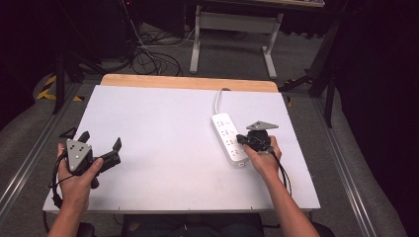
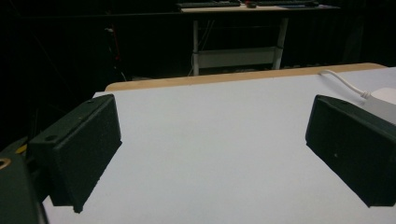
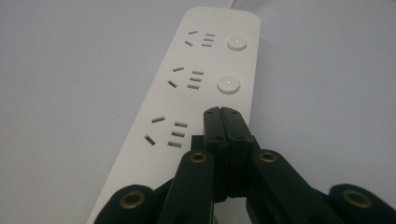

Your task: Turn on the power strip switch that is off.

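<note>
A large white rectangular table top [image 1: 163, 148] with a pale wooden strip along its far edge carries the scene. On its right half lies a long white plastic power strip [image 1: 229, 138], running near to far, with its white cable [image 1: 219, 98] leaving the far end toward the wooden edge. In the right gripper view the strip shows rows of socket slots and round white push buttons [image 3: 228, 85] along one side.

The right gripper [image 1: 243, 139], held in the person's right hand [image 1: 264, 160], has its black jaws pressed together with nothing between them; their joined tip rests over the strip's near part, where a button would likely sit. The left gripper [image 1: 101, 143] hovers at the near left of the table, well apart from the strip, its jaws spread wide.

The strip looks rigid, light and smooth-skinned, so it would probably slide under a sideways push. To steady it, grasping across its long edges seems best; the cable is soft.
</note>
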{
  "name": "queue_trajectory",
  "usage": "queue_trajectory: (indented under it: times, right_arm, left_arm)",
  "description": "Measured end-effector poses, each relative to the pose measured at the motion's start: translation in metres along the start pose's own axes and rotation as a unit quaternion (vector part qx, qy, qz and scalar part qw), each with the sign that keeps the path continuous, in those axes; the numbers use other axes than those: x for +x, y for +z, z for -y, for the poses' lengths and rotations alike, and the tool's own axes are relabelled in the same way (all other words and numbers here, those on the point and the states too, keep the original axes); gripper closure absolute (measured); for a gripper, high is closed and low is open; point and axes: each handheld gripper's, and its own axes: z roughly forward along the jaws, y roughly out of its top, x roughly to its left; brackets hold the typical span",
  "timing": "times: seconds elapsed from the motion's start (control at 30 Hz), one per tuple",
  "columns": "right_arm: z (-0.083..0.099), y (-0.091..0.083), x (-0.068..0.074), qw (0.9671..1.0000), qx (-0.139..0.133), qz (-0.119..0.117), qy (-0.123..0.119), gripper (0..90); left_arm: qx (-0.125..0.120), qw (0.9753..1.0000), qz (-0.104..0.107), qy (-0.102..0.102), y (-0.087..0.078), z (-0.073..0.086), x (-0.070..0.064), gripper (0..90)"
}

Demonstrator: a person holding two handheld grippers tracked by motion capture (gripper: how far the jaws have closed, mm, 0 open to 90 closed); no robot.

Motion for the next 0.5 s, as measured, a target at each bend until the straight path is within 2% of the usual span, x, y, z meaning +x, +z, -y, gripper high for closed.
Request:
queue_trajectory:
  times: [0.2,0.37,0.5]
  right_arm:
    - [0.000,-0.001,0.000,0.9999,-0.007,0.001,-0.009,89.3]
    - [-0.003,-0.010,-0.002,0.9990,-0.045,0.001,-0.006,88.0]
    - [-0.005,-0.021,-0.005,0.9967,-0.081,0.001,-0.003,86.4]
  left_arm:
    - [-0.001,1.0000,0.001,0.002,0.001,0.000,0.000,4.0]
    - [0.000,1.0000,0.003,0.000,0.001,0.000,0.000,4.1]
    - [-0.001,1.0000,0.003,0.000,0.001,0.000,-0.001,4.1]
